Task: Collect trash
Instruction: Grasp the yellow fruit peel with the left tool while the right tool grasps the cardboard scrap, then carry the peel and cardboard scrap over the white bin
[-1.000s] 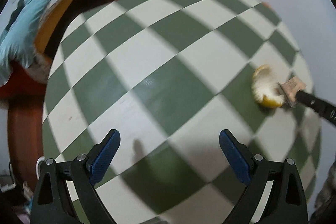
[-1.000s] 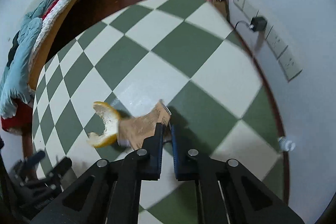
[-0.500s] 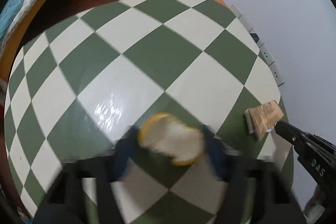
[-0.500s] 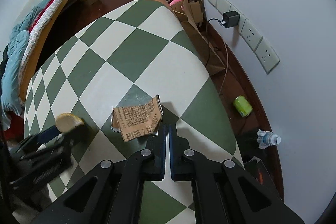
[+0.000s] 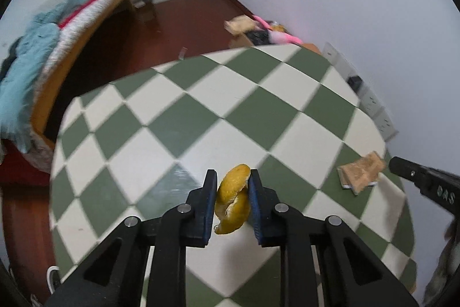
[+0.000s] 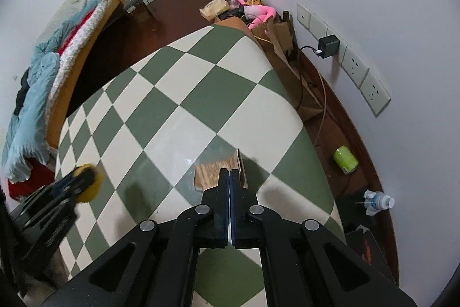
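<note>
A green-and-white checkered table [image 5: 178, 117] is shown below both tools, the left gripper [image 5: 232, 183] is clenched on a yellow fruit peel [image 5: 233, 196] at 6 o'clock, and the right gripper [image 6: 229, 180] is clamped on a brown paper wrapper [image 6: 214, 169] at centre.

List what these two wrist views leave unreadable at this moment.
- Brown printed paper packet: in the right wrist view the shut right gripper covers its near edge, so whether the pads pinch it cannot be told.
- Left gripper: motion-blurred in the right wrist view.
- Yellow citrus peel: its sides are hidden behind the blue pads in the left wrist view.
- Small green can: label too small to read.
</note>
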`<state>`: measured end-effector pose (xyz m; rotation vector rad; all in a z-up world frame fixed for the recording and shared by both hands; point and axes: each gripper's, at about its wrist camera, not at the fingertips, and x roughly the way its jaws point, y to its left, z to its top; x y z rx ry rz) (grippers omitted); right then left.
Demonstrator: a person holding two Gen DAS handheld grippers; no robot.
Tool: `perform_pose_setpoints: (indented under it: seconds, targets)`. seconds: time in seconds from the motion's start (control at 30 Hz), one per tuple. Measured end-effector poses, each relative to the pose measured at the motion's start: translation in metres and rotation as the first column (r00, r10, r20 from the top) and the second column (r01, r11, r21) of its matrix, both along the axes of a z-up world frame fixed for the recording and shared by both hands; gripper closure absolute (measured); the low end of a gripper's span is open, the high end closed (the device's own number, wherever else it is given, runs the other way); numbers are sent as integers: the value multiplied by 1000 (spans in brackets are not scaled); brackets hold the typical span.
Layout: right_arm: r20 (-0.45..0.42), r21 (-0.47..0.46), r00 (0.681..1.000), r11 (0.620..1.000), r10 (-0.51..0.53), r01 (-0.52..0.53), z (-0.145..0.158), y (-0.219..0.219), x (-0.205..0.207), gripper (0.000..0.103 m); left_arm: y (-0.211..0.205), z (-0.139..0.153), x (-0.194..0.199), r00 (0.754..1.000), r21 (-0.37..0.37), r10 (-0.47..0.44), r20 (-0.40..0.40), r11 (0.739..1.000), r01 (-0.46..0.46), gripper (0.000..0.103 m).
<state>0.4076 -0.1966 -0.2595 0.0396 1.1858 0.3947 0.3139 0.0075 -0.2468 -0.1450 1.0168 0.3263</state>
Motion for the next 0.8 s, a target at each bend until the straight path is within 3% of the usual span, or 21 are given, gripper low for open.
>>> perform_pose_setpoints:
  seconds: [0.03, 0.1, 0.13, 0.27, 0.33, 0.6, 0.8]
  targets:
    - [-24, -34, 1000, 999, -11, 10, -5, 4, 6, 95, 3, 0, -2, 1000, 12, 11, -4, 1000, -11, 84]
    - [-46, -48, 999, 999, -16, 14, -14, 8, 14, 70, 8, -4, -6, 999, 30, 37, -18, 999, -37, 84]
    - [-52, -62, 998, 998, -21, 18, -19, 10, 18, 70, 9, -7, -8, 999, 35, 47, -21, 998, -46, 84]
    - [-92, -83, 994, 996, -53, 45, -41, 14, 28, 70, 13, -19, -12, 996, 38, 79, -48, 996, -77, 84]
    - [-72, -48, 996, 998, -50, 47, -39, 14, 26, 94, 14, -21, -14, 996, 35, 80, -51, 996, -78, 84]
    - [13, -25, 1000, 1000, -8, 8, -5, 25, -2, 96, 32, 4, -48, 994, 14, 110, 8, 994, -110, 84]
    - [69, 33, 993, 995, 92, -95, 40, 58, -57, 96, 54, 42, -104, 988, 8, 141, 68, 990, -142, 84]
